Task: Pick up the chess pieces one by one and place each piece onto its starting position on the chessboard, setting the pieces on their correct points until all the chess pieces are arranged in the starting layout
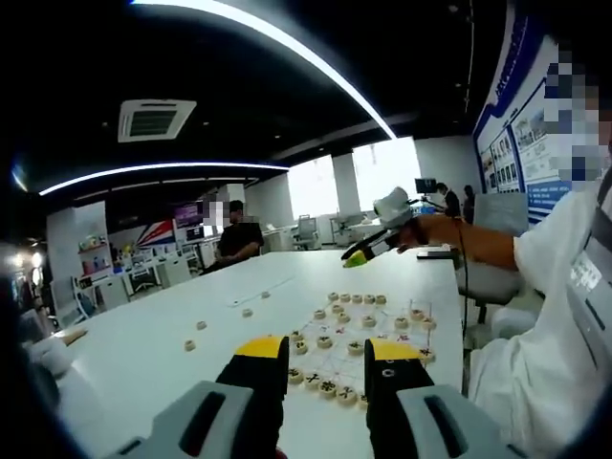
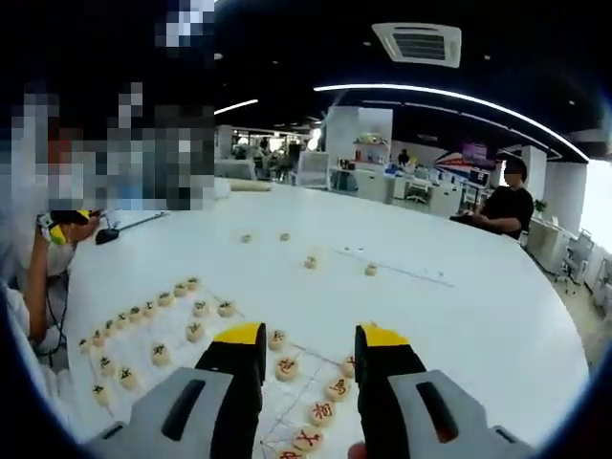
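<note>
Both tools empty, jaws apart: left tool (image 1: pixel 328 356), right tool (image 2: pixel 310 339), each hovering over the chessboard (image 1: pixel 337 368) on the white surface (image 2: pixel 459 296). Most chess pieces (image 2: pixel 287 367) already sit in rows on the board. Farther out, stray pieces (image 2: pixel 311 261) lie loose on the surface, well apart. Pieces look like small flat discs, prob. light, hard, smooth. Best to pinch across the rim w/ jaws low; may skid.
</note>
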`<state>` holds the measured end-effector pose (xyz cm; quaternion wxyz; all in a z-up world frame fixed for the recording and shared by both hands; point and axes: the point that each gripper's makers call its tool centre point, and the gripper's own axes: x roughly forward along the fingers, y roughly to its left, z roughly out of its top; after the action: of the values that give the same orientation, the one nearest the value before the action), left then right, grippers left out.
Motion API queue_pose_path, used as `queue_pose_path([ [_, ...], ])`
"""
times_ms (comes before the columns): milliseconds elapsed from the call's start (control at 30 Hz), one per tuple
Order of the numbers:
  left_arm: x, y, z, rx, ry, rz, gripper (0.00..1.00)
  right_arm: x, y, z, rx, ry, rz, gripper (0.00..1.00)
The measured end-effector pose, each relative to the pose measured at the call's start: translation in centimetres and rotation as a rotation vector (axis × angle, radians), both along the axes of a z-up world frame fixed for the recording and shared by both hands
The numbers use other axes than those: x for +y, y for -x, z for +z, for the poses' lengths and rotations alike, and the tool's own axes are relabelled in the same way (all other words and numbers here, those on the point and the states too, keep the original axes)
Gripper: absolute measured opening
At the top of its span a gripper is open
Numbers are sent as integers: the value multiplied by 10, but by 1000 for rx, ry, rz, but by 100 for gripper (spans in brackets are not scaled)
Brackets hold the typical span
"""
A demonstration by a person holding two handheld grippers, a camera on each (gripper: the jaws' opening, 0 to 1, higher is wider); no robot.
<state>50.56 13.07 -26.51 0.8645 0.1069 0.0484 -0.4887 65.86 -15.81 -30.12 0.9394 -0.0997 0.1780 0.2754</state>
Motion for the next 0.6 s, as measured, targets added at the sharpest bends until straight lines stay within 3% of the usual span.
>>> queue_pose_path([
  [133,3,-2,1,-1,6,10,33,12,-30,-4,32,-28,5,38],
  [200,4,-2,2,-1,9,13,33,31,-33,-7,45,-51,9,37],
  [333,8,-8,3,-4,13,38,33,44,-69,-12,62,-75,16,37],
  [467,14,-10,7,-5,30,57,33,66,-92,-27,76,-41,18,37],
  [600,17,-12,7,-4,33,68,33,67,-124,-39,78,0,-10,36],
])
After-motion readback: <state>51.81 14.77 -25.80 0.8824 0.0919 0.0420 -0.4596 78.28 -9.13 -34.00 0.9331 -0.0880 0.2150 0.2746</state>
